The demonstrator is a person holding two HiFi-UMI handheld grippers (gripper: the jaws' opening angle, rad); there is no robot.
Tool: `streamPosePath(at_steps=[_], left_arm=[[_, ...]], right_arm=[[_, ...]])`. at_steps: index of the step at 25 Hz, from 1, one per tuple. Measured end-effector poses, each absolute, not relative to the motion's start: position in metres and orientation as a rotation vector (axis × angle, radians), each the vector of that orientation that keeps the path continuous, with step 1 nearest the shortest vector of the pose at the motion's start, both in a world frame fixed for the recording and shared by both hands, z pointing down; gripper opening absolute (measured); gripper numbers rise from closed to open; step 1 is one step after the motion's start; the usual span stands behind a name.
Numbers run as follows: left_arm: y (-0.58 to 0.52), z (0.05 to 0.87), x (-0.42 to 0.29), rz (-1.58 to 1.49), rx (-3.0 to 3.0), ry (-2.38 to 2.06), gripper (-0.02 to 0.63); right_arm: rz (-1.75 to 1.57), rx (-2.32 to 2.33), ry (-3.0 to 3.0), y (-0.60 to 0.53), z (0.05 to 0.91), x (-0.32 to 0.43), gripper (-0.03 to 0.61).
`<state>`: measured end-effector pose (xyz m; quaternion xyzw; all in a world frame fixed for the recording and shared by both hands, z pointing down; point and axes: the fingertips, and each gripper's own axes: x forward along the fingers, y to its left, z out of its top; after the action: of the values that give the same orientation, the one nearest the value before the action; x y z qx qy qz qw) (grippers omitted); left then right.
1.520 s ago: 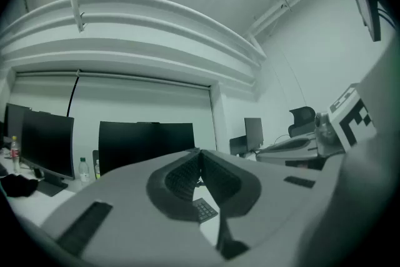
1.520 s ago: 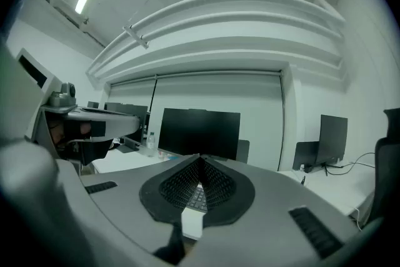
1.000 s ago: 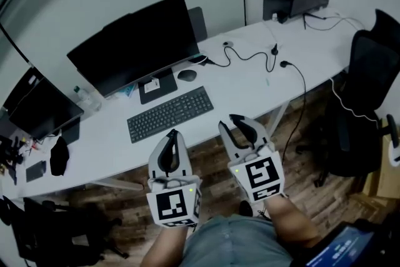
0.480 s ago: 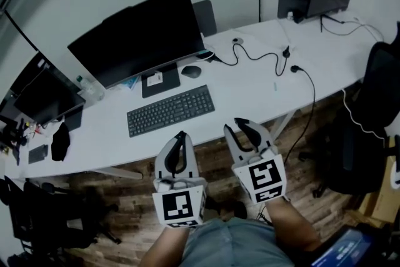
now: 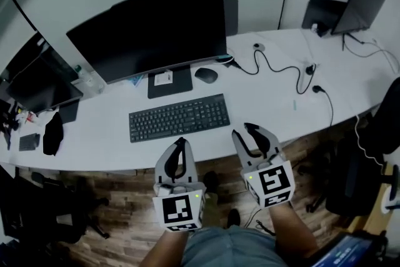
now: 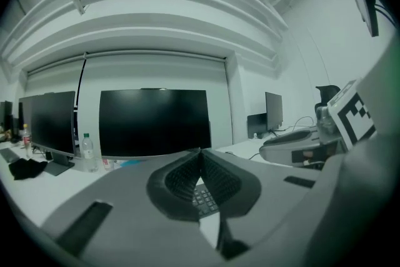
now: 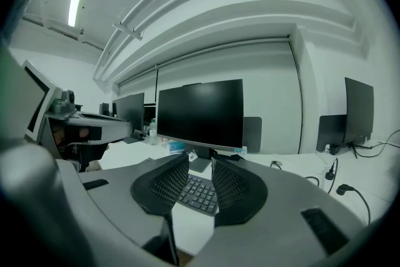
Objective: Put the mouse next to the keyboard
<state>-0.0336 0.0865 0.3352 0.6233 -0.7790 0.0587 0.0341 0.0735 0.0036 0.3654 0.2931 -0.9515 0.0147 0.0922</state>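
Holding my grippers on near side of keyboard (image 5: 179, 117), off tabletop (image 5: 269, 94) edge. My left gripper (image 5: 179, 142): fingers (image 6: 178, 179) closed tip to tip, empty. My right gripper (image 5: 245, 130): fingers (image 7: 164, 187) slightly apart, just been opening, nothing between. Mouse (image 5: 205, 75) behind keyboard's far right corner, beside monitor stand (image 5: 170, 82).

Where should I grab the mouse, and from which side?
Grip the mouse mid-body across its shorter width, coming from above on the keyboard side. It is a low oval lying flat, and its long axis seems to run left-right. The monitor stand stands close on its left, so that side is probably tight.
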Motion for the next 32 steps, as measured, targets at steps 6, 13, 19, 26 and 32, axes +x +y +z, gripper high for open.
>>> streamPosePath(at_steps=[6, 13, 19, 26, 32], left_arm=[[0.036, 0.349, -0.093, 0.183, 1.898, -2.366, 0.005], [-0.015, 0.332, -0.143, 0.132, 1.961, -2.352, 0.005], [-0.044, 0.308, -0.172, 0.074, 2.024, -2.363, 0.005], [-0.068, 0.295, -0.179, 0.057, 2.059, -2.375, 0.005], [-0.089, 0.314, -0.182, 0.092, 2.007, -2.363, 0.005]], right_arm=[[0.044, 0.84, -2.771, -0.046, 0.382, 0.023, 0.161], [-0.023, 0.834, -2.748, -0.092, 0.371, -0.033, 0.193], [-0.105, 0.832, -2.751, -0.116, 0.349, -0.068, 0.206], [-0.151, 0.818, -2.761, -0.133, 0.336, -0.08, 0.209], [-0.1, 0.751, -2.737, -0.154, 0.359, -0.087, 0.216]])
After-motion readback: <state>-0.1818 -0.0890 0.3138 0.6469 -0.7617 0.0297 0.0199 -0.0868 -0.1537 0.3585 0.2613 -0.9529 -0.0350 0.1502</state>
